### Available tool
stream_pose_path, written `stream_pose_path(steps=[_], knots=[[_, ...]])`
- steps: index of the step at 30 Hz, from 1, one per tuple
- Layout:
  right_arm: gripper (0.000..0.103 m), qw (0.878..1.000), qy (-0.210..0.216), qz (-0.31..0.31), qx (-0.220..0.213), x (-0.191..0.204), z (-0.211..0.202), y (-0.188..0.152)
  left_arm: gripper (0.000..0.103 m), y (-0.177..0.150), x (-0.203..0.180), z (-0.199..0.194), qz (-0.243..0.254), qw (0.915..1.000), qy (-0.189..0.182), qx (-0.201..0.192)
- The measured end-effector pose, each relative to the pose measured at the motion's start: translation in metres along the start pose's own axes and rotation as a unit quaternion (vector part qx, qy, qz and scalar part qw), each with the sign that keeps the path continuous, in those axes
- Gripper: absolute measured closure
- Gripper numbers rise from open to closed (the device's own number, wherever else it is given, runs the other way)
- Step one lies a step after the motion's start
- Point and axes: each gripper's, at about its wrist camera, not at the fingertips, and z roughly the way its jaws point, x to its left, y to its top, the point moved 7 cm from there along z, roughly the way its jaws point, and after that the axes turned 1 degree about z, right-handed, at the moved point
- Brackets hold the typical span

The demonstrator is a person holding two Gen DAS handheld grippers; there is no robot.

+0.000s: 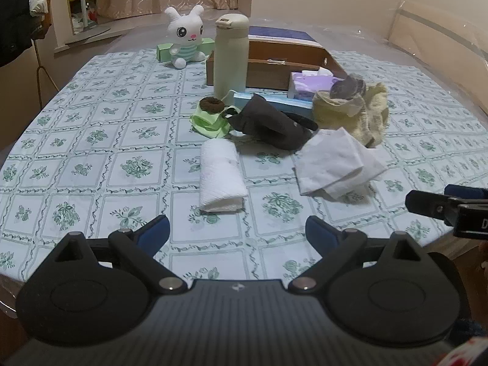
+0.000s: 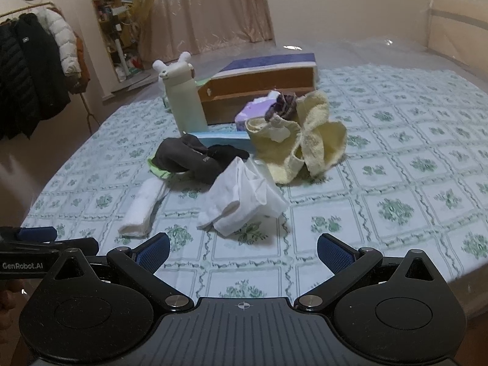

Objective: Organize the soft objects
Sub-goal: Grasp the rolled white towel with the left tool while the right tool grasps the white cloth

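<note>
We see the tabletop w/ a green floral check cloth spreading out ahead of the tongs. Far ahead, roughly centre, stands a pale green flask, upright, lid on. Just right of it & behind sits a wooden box, a dark blue book beyond it. A purple tissue pack rests at the box's near right corner. Far left, off the tabletop, jackets hang on a rack; curtains at the back.
</note>
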Motion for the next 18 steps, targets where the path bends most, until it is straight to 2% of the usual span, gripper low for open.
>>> stream_pose_path(steps=[2,9,10,11,13,18], knots=[[0.0,1.0,-0.003,-0.008,-0.005,0.0,0.005,0.002,0.014,0.002,0.004,0.006,-0.004,1.0,-0.001,0.001],[0.001,1.0,0.009,-0.017,-0.023,0.0,0.024,0.013,0.014,0.008,0.011,0.025,-0.003,1.0,0.002,0.003],[0.003,0.999,0.01,-0.022,-0.027,0.001,0.027,0.015,0.014,0.01,0.012,0.028,-0.003,1.0,0.003,0.003],[0.011,0.999,0.012,-0.027,-0.03,0.003,0.031,0.016,0.015,0.011,0.014,0.032,-0.003,1.0,0.005,0.003],[0.02,0.999,0.012,-0.034,-0.024,0.004,0.04,0.018,0.015,0.013,0.015,0.037,-0.004,1.0,0.004,0.005],[0.03,1.0,0.023,-0.014,0.0,0.0,0.065,0.014,0.015,0.017,0.018,0.055,-0.005,0.9999,0.002,0.011]])
